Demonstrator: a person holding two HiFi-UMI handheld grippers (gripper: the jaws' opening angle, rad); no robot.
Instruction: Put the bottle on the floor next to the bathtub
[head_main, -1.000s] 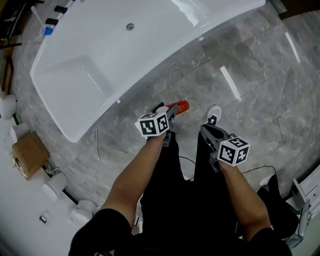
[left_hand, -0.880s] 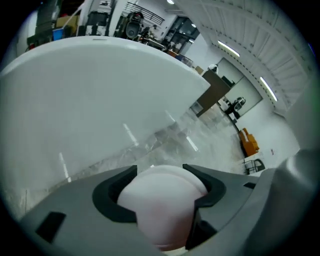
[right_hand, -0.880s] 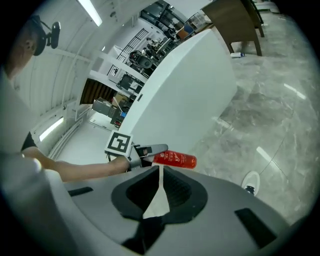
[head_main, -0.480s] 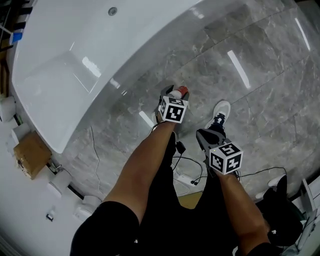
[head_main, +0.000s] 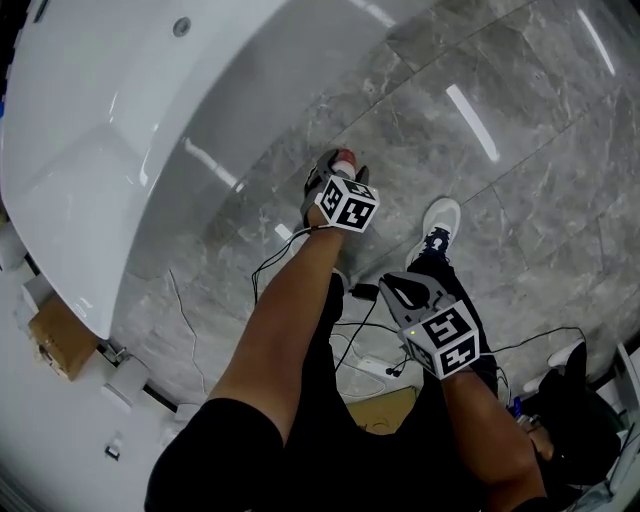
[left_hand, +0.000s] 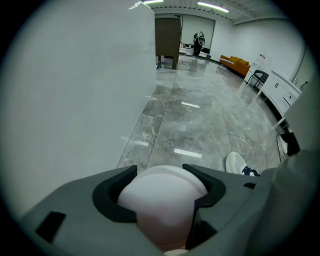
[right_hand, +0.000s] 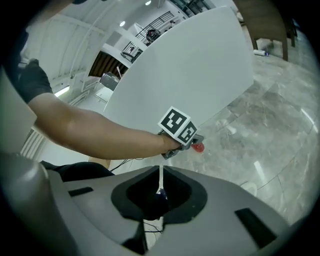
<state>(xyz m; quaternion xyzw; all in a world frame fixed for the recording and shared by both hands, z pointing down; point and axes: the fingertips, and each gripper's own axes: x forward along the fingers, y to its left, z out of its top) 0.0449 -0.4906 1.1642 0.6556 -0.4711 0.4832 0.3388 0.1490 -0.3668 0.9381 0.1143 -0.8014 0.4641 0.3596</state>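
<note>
Bottle, pale and rounded with a red cap, sits clamped in the left tongs. In the left gripper view its smooth body fills the space between the two grey jaws, which stand wide and press against it on both sides. From overhead only the red cap pokes out past the tongs' tips. The tongs point steeply down, holding the bottle low over the grey marble floor, just beside the curved outer wall of the white bathtub. I cannot tell whether the bottle touches the floor.

The right tongs hang back, nearer the person's legs and well apart from the bottle. In the right gripper view their jaws are drawn together with nothing between them.

A white sneaker stands on the floor between the two tongs, and thin black cables trail across the tiles beneath the person's left arm.
</note>
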